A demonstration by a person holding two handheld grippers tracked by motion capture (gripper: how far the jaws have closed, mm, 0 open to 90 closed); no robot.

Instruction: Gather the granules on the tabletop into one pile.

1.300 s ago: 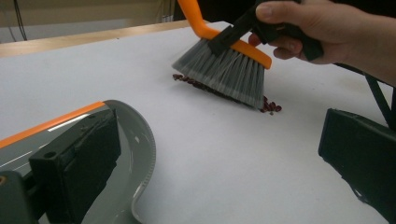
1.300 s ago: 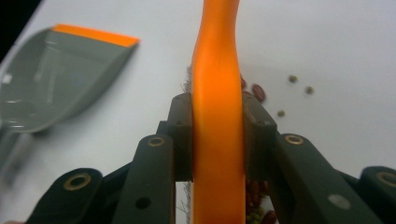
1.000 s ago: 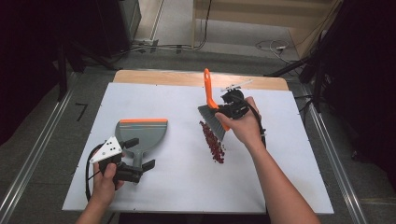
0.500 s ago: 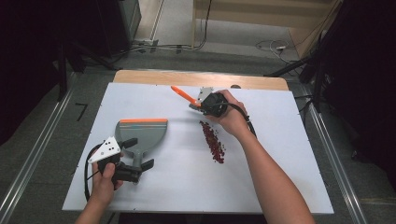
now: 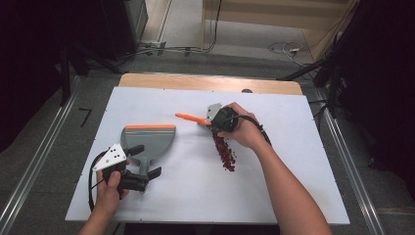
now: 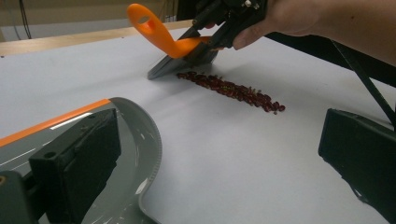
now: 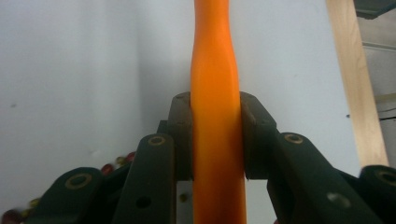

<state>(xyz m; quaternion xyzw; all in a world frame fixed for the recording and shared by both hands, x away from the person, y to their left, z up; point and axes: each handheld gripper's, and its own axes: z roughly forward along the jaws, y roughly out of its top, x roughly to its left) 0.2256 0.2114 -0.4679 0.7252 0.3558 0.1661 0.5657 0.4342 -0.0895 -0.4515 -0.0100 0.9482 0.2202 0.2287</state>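
A line of red beans (image 5: 224,152) (image 6: 233,91) lies on the white table (image 5: 293,186). My right gripper (image 5: 216,122) (image 7: 215,135) is shut on the orange handle (image 5: 188,117) (image 7: 214,84) of a small brush. The brush's grey head (image 6: 161,70) rests on the table at the far end of the bean line, with the handle pointing left. A grey dustpan with an orange lip (image 5: 147,139) (image 6: 135,140) lies left of the beans. My left gripper (image 5: 146,160) (image 6: 217,154) stands open at the dustpan's handle end, one jaw over the pan.
A wooden strip (image 5: 195,82) runs along the table's far edge. Beyond it, cables (image 5: 284,48) lie on the floor. Metal rails (image 5: 39,161) run along both sides of the table. Bare white surface lies between dustpan and beans.
The right hand has come down and tipped the brush from upright to low, handle swinging left, its head now at the far end of the beans. The left hand has stayed put.
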